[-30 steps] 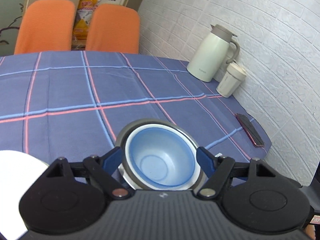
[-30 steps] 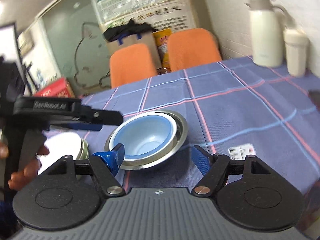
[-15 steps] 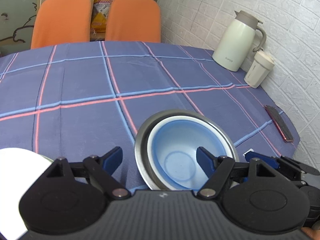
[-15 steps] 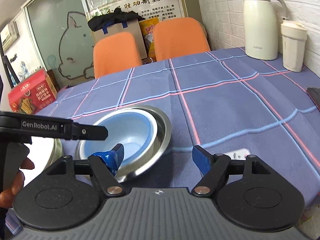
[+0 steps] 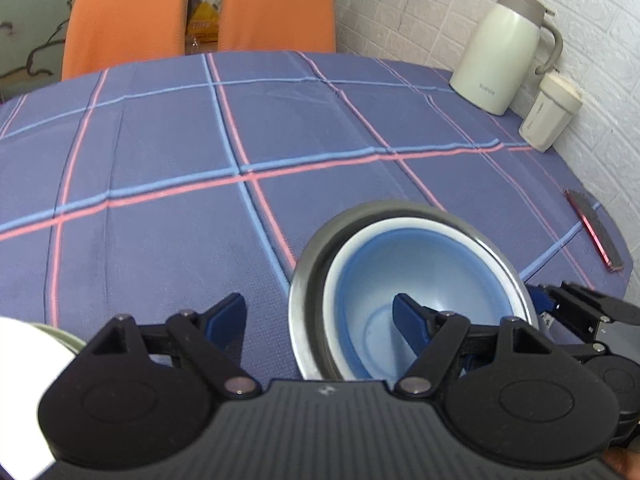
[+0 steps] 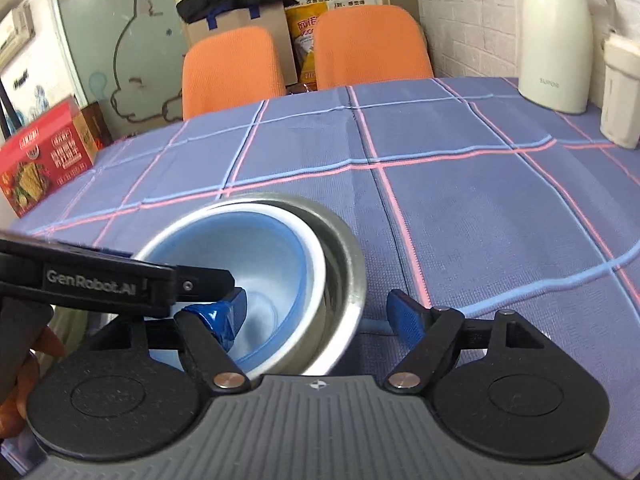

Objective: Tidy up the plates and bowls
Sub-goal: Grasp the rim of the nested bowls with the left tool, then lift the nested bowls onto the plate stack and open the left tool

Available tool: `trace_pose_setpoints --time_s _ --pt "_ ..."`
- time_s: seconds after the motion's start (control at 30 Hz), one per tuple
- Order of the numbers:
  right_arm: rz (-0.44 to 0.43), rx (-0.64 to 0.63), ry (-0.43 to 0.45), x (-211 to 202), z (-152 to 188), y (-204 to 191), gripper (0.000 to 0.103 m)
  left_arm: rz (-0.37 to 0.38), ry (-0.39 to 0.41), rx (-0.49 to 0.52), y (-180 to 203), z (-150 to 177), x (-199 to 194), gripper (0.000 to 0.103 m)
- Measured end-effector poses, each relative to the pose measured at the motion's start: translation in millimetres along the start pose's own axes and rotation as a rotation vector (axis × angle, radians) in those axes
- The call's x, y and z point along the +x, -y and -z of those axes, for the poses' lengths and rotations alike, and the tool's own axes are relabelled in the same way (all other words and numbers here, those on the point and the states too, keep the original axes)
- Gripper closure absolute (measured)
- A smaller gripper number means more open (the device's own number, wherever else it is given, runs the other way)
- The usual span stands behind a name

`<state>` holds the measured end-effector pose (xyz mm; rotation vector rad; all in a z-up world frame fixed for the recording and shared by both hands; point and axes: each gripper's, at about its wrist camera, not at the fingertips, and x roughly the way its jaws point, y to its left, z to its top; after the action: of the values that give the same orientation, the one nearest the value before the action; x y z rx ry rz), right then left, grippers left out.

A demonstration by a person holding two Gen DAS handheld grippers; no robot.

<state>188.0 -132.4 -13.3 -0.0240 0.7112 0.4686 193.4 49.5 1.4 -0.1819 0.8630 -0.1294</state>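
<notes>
A blue bowl [image 5: 420,276] [image 6: 264,264] sits nested inside a steel bowl [image 5: 310,268] [image 6: 350,260] on the checked blue tablecloth. My left gripper [image 5: 318,316] is open and straddles the bowls' left rims: its right finger is inside the blue bowl, its left finger outside the steel one. My right gripper [image 6: 316,314] is open over the opposite rims, left finger in the blue bowl, right finger outside on the cloth. Each gripper shows in the other's view: the left gripper [image 6: 120,284], the right gripper [image 5: 580,312]. A white plate [image 5: 20,392] lies at the near left.
A cream thermos jug [image 5: 500,52] and a lidded cup [image 5: 552,116] stand by the brick wall at the far right. A phone [image 5: 596,232] lies near the table's right edge. Two orange chairs [image 5: 124,16] stand behind the table; a red box [image 6: 44,156] sits at the far left.
Both grippers have come down closer to the nested bowls. The left one shifted left until its jaws straddle the left rims; the right one now straddles the right rims.
</notes>
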Motion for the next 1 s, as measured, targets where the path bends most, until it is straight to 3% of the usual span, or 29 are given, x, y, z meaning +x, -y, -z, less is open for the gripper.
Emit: trace_pose_setpoints --time_s 0.07,0.2,0.27,0.33,0.37,0.53,0.57,0.73,1.0 --pt "0.031 -0.047 -0.001 1 1 -8 0.038 -0.008 -0.001 0.018 3 -1 2 0.028" --pt "0.04 -0.025 0.013 -2 6 -7 0.037 -0.014 0.013 0.039 5 2 2 0.031" --pt "0.045 -0.021 0.005 -3 6 -9 0.036 -0.002 0.017 0.047 7 1 3 0.041" --pt "0.027 -0.023 0.008 -4 5 -13 0.039 0.02 0.021 0.063 12 2 2 0.066" --pt "0.016 -0.027 0.013 -4 6 -14 0.041 0.03 0.022 0.068 13 2 1 0.069" --pt "0.032 -0.009 0.036 -13 13 -20 0.042 0.04 0.01 0.042 15 2 -1 0.072" --pt "0.034 -0.012 0.036 -15 13 -25 0.038 0.046 0.005 0.035 16 2 -2 0.071" --pt "0.034 0.031 0.041 -26 8 -27 0.036 0.056 0.003 0.013 18 -1 -11 0.072" --pt "-0.032 -0.049 0.134 -55 -10 -68 0.034 0.005 0.117 -0.016 0 -4 -78 0.067"
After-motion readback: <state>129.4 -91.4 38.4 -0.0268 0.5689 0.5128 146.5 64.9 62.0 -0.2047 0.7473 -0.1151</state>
